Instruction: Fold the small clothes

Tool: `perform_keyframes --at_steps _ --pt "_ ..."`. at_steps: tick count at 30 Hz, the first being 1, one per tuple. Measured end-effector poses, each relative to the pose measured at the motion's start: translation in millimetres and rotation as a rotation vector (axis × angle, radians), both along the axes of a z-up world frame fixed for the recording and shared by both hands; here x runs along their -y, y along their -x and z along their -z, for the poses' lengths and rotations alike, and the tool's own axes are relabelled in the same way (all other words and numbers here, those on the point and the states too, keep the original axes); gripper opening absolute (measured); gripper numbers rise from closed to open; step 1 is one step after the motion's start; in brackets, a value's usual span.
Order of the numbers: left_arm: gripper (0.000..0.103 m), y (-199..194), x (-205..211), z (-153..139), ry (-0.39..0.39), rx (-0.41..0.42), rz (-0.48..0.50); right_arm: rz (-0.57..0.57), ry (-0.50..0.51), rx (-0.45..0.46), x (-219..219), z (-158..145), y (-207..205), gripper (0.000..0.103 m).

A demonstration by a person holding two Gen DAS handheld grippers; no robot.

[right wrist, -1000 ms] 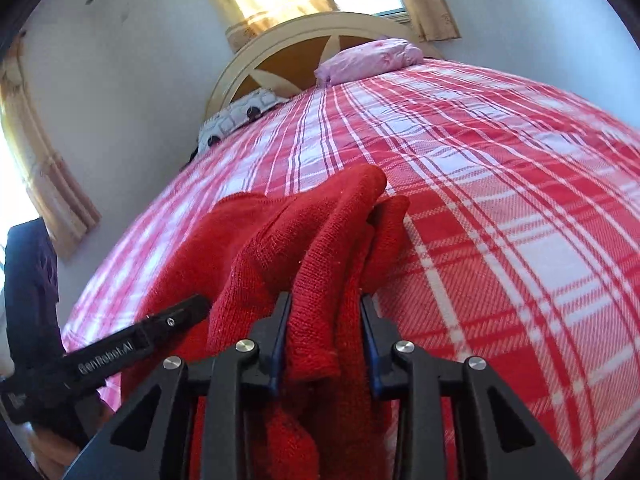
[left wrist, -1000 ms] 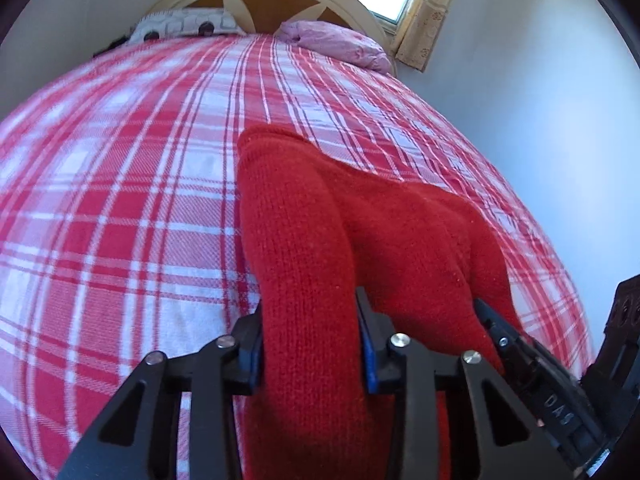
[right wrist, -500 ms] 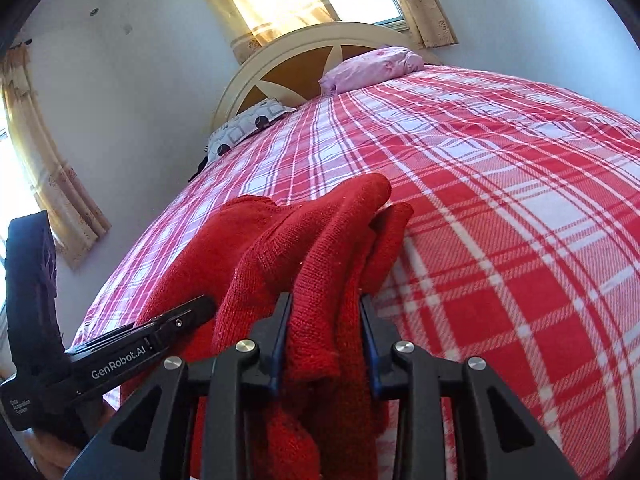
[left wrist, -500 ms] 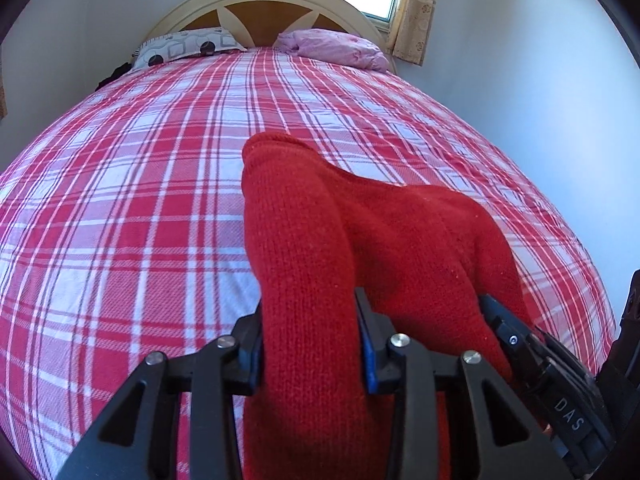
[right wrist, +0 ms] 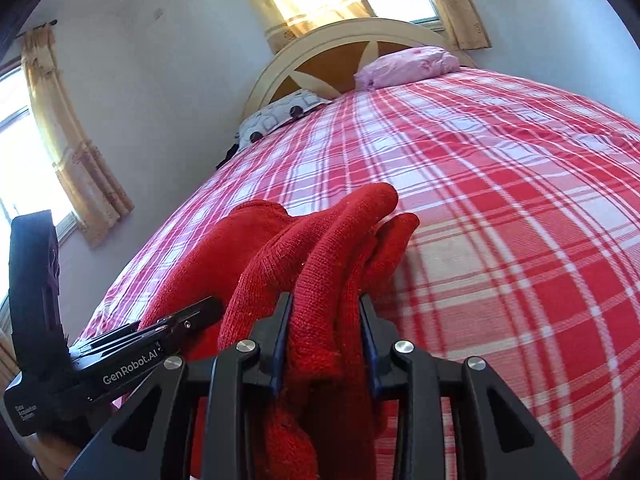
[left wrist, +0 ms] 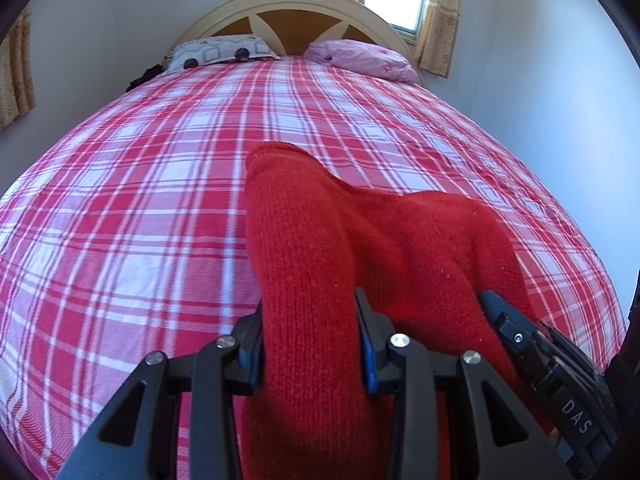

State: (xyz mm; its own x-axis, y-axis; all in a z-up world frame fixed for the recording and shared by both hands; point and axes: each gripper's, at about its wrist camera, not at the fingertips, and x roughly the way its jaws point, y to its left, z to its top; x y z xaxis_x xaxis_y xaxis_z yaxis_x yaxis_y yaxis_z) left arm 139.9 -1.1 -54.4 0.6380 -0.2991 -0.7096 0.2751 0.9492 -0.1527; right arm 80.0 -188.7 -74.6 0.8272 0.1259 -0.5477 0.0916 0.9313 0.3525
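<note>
Left gripper (left wrist: 310, 340): I pinch the red knit garment (left wrist: 360, 240).
Right gripper (right wrist: 324, 344): pinches its other bunched edge.
Garment: stretches ahead of both grippers toward the headboard (left wrist: 296, 12), over the bed (left wrist: 120, 200).

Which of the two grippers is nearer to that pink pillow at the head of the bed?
Right, as far as I can tell. Both grippers clamp the red knitted garment; the pink pillow lies far ahead toward the right gripper, the left gripper beside it.

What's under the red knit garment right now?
The red knit garment drapes over the red-and-white plaid bedspread, pinched by the left gripper and right gripper. Plaid shows all around it; whatever lies directly beneath the fabric is covered.
</note>
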Motion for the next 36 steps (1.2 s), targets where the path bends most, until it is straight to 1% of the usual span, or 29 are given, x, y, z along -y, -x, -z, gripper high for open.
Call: perform_keyframes --at_steps 10,20,27,36 --pt "0.038 -4 -38 -3 -0.003 0.024 -0.078 -0.08 0.018 0.014 -38 -4 -18 0.032" --pt "0.038 -12 -79 -10 -0.023 0.076 -0.171 -0.175 0.052 0.068 -83 -15 -45 0.032" --pt "0.038 -26 -98 -16 -0.039 0.108 -0.217 -0.205 0.057 0.095 -100 -19 -66 0.032" --pt "0.038 -44 -106 -20 -0.08 0.14 -0.235 -0.207 0.049 0.099 -109 -20 -89 0.032"
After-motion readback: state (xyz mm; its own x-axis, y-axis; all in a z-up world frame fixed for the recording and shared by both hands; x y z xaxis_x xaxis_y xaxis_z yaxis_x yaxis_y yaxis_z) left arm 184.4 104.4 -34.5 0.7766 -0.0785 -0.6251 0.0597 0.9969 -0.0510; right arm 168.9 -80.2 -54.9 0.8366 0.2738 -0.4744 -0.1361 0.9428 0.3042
